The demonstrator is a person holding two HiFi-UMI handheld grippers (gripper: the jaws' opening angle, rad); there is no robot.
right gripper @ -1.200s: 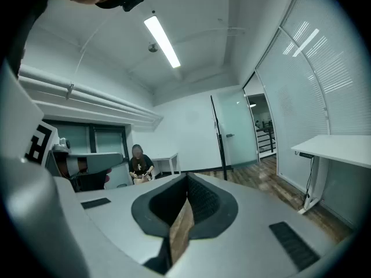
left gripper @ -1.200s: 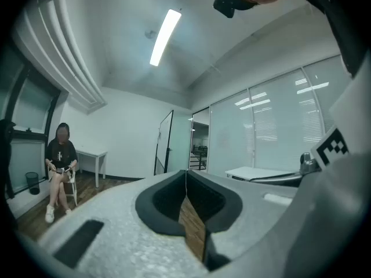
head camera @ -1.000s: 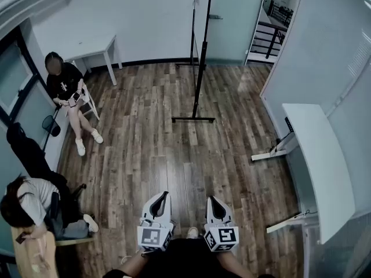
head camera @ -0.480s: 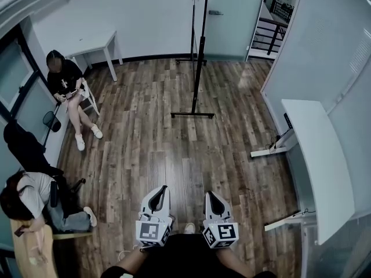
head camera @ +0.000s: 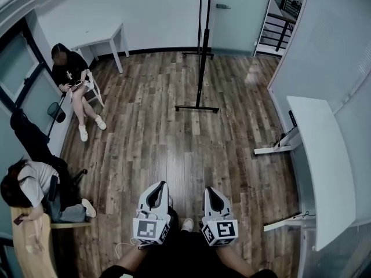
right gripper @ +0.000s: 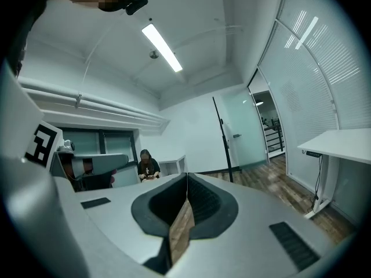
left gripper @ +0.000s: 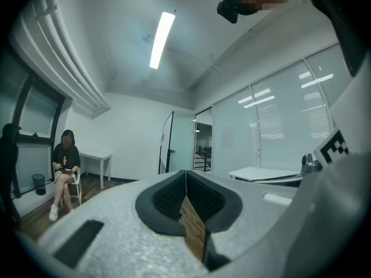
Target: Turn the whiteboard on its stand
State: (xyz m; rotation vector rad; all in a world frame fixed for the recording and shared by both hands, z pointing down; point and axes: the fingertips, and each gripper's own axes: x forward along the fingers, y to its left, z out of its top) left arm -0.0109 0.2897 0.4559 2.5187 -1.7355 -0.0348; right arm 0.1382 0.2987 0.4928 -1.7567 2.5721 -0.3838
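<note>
Though closed, right gripper (head camera: 210, 191) square-marked.

Open floor (head camera: 174, 149) runs ahead to the whiteboard (head camera: 202, 57); a desk (head camera: 316, 155) crowds the right.

Dark wood-plank floor (head camera: 174, 149) runs ahead of the left hand-held gripper (head camera: 157, 187) to a white wall (head camera: 156, 16), with a small white table (head camera: 105, 39) far left. A long white desk (head camera: 316, 155) and glass partition (head camera: 333, 45) stand right of the right hand-held gripper (head camera: 212, 190). A strip light (left gripper: 161, 32) glows overhead.

Left tool (head camera: 160, 185) and right tool (head camera: 210, 190) have grey shells, black pads (left gripper: 168, 198), white marker cubes (head camera: 151, 231).
</note>
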